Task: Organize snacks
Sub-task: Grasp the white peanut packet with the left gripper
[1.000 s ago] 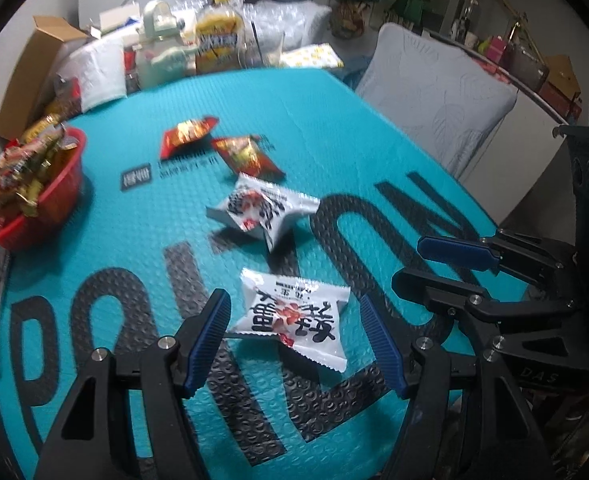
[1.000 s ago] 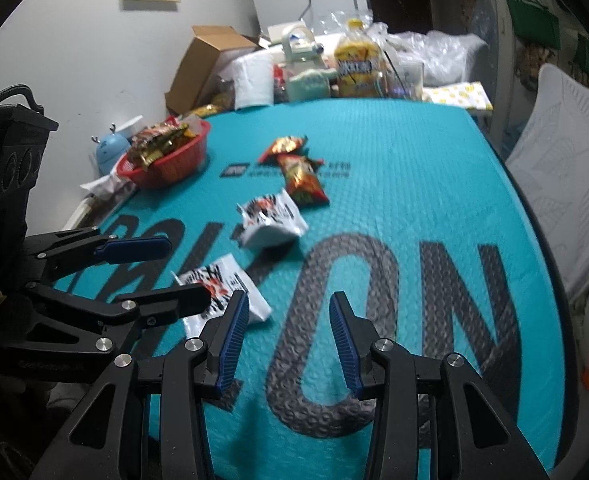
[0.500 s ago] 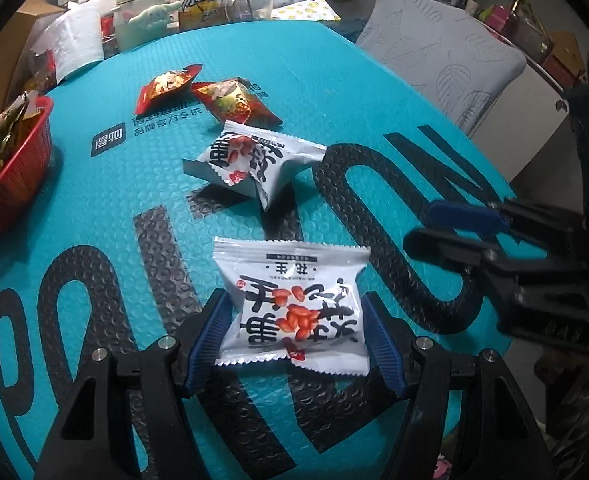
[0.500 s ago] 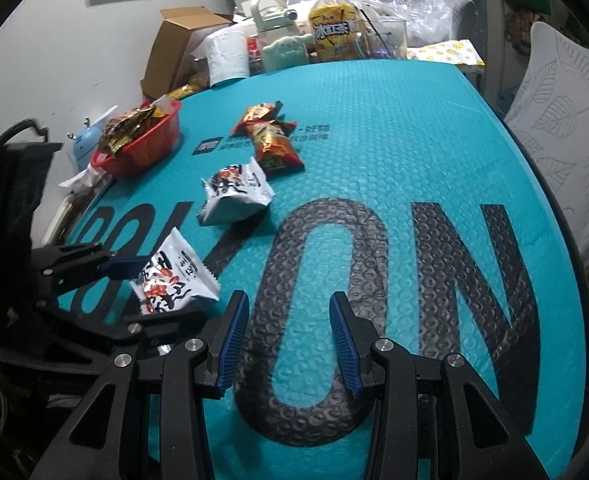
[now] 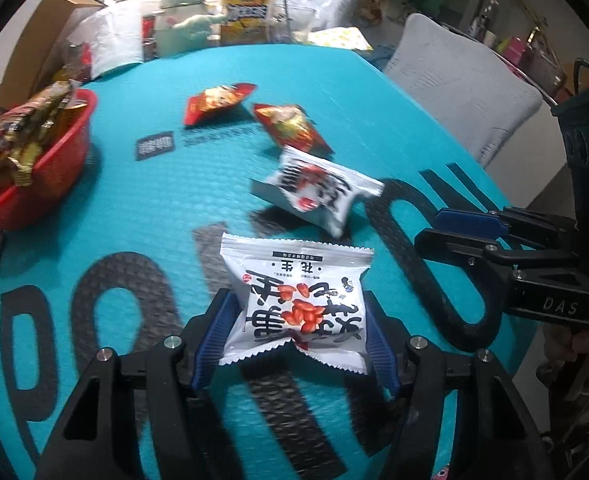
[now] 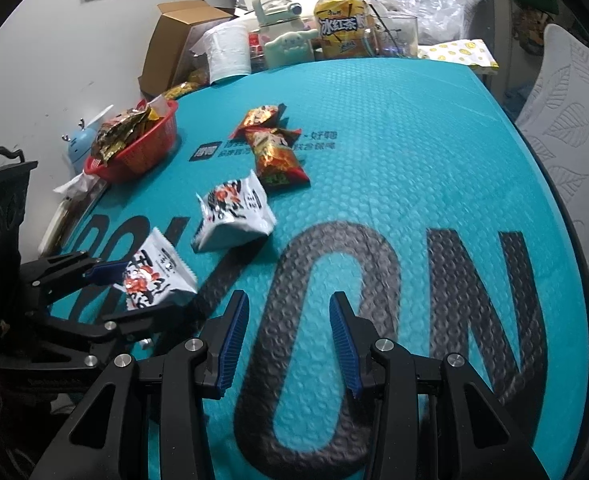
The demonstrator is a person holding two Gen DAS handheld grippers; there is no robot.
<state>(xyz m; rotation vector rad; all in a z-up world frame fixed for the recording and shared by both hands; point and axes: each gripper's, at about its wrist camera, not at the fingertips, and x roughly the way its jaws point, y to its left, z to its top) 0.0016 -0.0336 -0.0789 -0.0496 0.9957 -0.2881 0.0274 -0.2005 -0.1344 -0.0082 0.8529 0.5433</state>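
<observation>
My left gripper [image 5: 294, 332] is shut on a white peanut snack packet [image 5: 298, 300] and holds it just above the teal mat; the right wrist view shows the same packet [image 6: 154, 276] between the left fingers. A second white packet [image 5: 322, 192] [image 6: 234, 212] lies on the mat behind it. Two red snack packets [image 5: 218, 102] [image 5: 290, 126] lie farther back. A red basket [image 5: 54, 160] [image 6: 142, 152] with several snacks stands at the left. My right gripper [image 6: 290, 336] is open and empty, low over the mat's front.
The teal mat [image 6: 414, 160] covers the table. At the back edge stand a cardboard box [image 6: 174, 36], a paper roll [image 6: 230, 52], a pale green jug [image 6: 282, 36], a yellow tea bottle [image 6: 342, 20] and plastic bags. A grey cushioned chair [image 5: 462, 80] is at the right.
My left gripper closed in on the white peanut packet, gripped it and lifted it off the mat. The right gripper stayed open and shifted slightly.
</observation>
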